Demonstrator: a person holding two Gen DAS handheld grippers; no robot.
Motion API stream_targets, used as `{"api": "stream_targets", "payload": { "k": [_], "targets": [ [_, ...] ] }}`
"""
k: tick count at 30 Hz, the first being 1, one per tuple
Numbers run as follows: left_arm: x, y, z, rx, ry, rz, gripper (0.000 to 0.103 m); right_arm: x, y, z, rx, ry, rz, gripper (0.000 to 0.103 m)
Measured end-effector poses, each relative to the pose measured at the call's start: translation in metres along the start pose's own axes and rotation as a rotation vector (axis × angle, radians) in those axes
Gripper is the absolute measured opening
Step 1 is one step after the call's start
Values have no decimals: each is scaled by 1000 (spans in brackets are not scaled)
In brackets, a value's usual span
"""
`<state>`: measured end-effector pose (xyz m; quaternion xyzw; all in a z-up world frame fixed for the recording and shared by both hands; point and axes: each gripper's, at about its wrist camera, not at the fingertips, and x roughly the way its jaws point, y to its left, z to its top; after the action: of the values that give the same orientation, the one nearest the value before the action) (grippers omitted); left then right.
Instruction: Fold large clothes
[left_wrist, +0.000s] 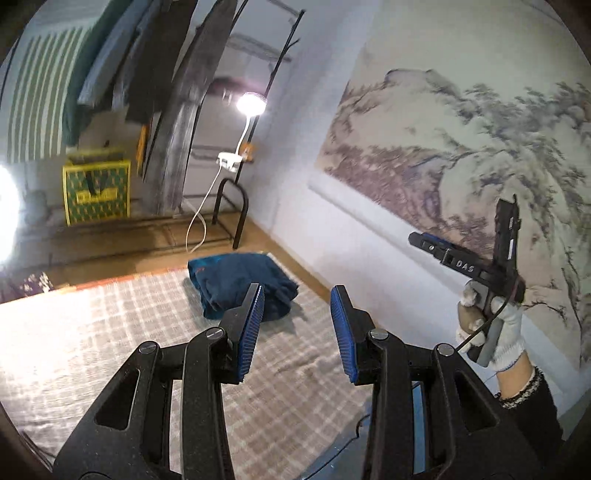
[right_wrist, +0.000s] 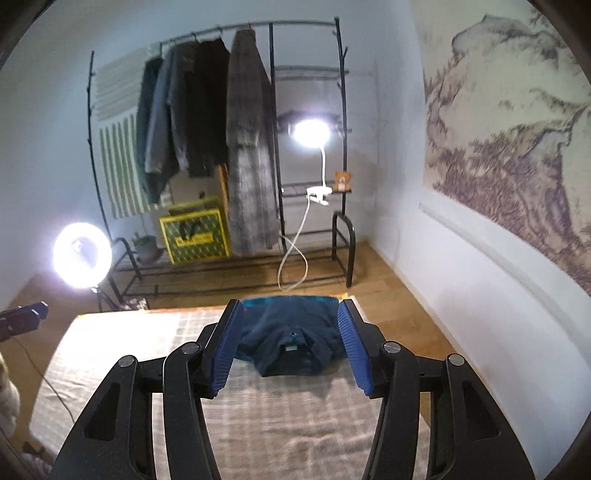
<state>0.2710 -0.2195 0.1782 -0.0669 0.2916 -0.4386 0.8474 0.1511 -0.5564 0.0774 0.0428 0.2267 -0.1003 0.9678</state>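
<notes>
A dark blue garment (left_wrist: 240, 284) lies folded into a compact bundle at the far end of the checked bed cover (left_wrist: 110, 332). In the right wrist view the same garment (right_wrist: 291, 343) shows its collar toward me. My left gripper (left_wrist: 297, 291) hangs open above the bed, short of the bundle, with nothing between its blue pads. My right gripper (right_wrist: 291, 306) is also open and empty, raised above the bed with the garment seen through the gap. A white-gloved hand (left_wrist: 495, 332) holds the right gripper up at the right of the left wrist view.
A black clothes rack (right_wrist: 273, 110) with several hanging coats stands beyond the bed, with a yellow-green bag (right_wrist: 195, 236) on its lower shelf. A clip lamp (right_wrist: 310, 133) and a ring light (right_wrist: 83, 254) glare. The painted wall (right_wrist: 498, 147) runs along the right.
</notes>
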Motion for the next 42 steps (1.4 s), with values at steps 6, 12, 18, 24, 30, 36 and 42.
{"api": "stream_targets", "payload": {
  "k": [6, 12, 18, 24, 30, 36, 42],
  "targets": [
    [-68, -25, -8, 29, -30, 5, 40, -52, 14, -6, 18, -17, -26, 54],
    [-103, -32, -38, 30, -27, -6, 47, -90, 36, -33, 28, -20, -32, 61],
    [-122, -37, -68, 56, -60, 30, 72, -119, 72, -58, -8, -65, -34, 76],
    [-123, -39, -100, 125, -120, 156, 87, -121, 102, -86, -34, -113, -85, 82],
    [-107, -38, -128, 185, -143, 259, 103, -100, 121, -115, -32, -115, -123, 86],
    [-83, -26, -141, 212, -140, 335, 103, -73, 122, -133, 10, -75, -123, 86],
    [-55, -7, -150, 190, -118, 367, 103, -47, 120, -145, 37, -66, -130, 86]
  ]
}}
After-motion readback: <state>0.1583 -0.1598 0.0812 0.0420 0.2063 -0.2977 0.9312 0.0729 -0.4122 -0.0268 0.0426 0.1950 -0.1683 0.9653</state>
